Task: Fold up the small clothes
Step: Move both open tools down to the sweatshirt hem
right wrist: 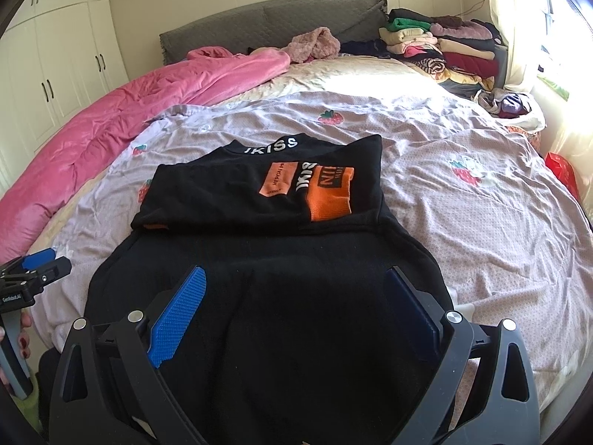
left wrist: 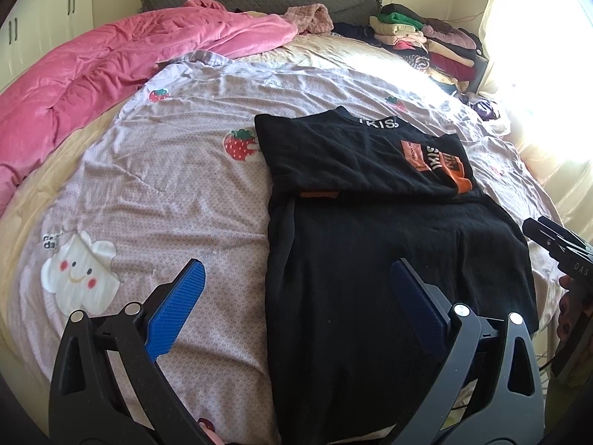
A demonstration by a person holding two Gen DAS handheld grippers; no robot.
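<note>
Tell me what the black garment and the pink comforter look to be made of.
Black garment: a matte, soft knit, probably cotton jersey or fleece; it shows no sheen and carries printed orange patches. Pink comforter: a plush, padded fabric, possibly velvety microfibre, with a soft sheen along its puffy folds.

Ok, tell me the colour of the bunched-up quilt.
Pink quilt, clearest in the left wrist view.

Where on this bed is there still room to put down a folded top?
The strawberry sheet lies bare right of the black sweatshirt, and again between it and the pink quilt on the left. The far right corner by the headboard is crowded with stacked clothes.
</note>
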